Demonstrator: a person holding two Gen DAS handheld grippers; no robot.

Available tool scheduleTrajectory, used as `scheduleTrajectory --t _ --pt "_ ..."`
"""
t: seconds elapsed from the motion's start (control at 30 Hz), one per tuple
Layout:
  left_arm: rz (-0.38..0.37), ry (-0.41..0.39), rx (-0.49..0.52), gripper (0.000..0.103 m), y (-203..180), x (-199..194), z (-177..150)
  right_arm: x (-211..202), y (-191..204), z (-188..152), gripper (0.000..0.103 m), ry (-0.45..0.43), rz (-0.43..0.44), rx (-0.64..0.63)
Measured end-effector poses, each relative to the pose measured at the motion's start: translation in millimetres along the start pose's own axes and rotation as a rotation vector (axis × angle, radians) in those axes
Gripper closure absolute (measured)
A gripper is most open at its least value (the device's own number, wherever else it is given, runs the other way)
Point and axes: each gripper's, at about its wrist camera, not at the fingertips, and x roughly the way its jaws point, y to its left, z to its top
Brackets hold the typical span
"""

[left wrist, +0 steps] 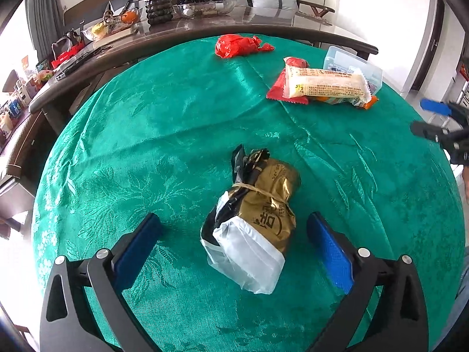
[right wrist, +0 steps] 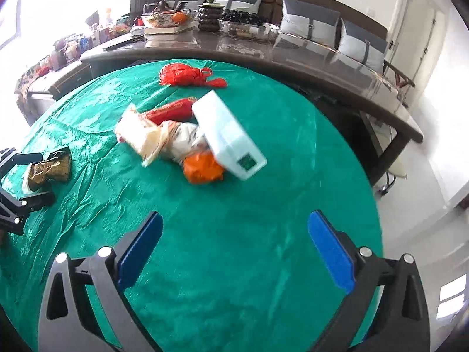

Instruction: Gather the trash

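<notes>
A gold, black and white snack bag (left wrist: pixel 258 217) tied with a rubber band lies on the green tablecloth (left wrist: pixel 164 123). My left gripper (left wrist: pixel 234 228) is open, its blue fingers on either side of the bag, not touching it. The bag also shows in the right wrist view (right wrist: pixel 48 171), between the left gripper's fingers (right wrist: pixel 32 176). My right gripper (right wrist: pixel 234 228) is open and empty above bare cloth; it shows at the right edge of the left wrist view (left wrist: pixel 433 120). A pile of wrappers (right wrist: pixel 164 138) lies beside a clear plastic box (right wrist: pixel 231 140). A red plastic bag (right wrist: pixel 187 74) lies farther back.
A long dark table (right wrist: pixel 234 47) runs behind the round table, holding a potted plant (right wrist: pixel 209 8), glass fruit bowls and clutter. A sofa with grey cushions (right wrist: pixel 310 23) stands behind it. The round table's edge drops to white floor on the right (right wrist: pixel 425 205).
</notes>
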Motion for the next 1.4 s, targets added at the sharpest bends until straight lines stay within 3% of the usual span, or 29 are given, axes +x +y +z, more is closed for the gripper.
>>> scheduleTrajectory --t 0.1,0.27,0.3,0.33,0.5,0.67,0.83,0.93,0.97,1.1,1.2,1.27,1.4 --pt "0.000 0.000 0.000 0.005 0 0 0 18 0 30 0.025 0.022 0.003 -0.102" --pt "0.000 0.000 0.000 0.005 0 0 0 51 2 50 0.027 0.063 0.040 -0.183" --pt "0.000 0.000 0.000 0.005 0 0 0 57 0 52 0.034 0.082 0.052 -0.180" --pt "0.000 0.000 0.000 0.005 0 0 0 60 -2 54 0.058 0.094 0.074 -0.165" --pt "0.000 0.000 0.000 0.005 0 0 0 41 -36 46 0.067 0.078 0.140 0.081" --pt "0.000 0.000 0.000 0.005 0 0 0 3 -59 9 0.070 0.082 0.291 0.339" --pt "0.000 0.000 0.000 0.005 0 0 0 -18 -67 -63 0.070 0.134 0.540 0.672" --pt "0.000 0.000 0.000 0.005 0 0 0 -22 -74 -98 0.067 0.135 0.596 0.817" --pt "0.000 0.000 0.000 0.005 1 0 0 -24 -77 -103 0.062 0.126 0.575 0.835" --pt "0.000 0.000 0.000 0.005 1 0 0 -35 -88 -109 0.061 0.092 0.416 0.804" --pt "0.000 0.000 -0.001 0.005 1 0 0 -43 -88 -111 0.041 0.083 0.346 0.777" --pt "0.000 0.000 0.000 0.005 1 0 0 -47 -83 -107 0.022 0.081 0.300 0.735" --pt "0.000 0.000 0.000 0.004 1 -1 0 -48 -57 -84 0.022 0.119 0.251 0.578"
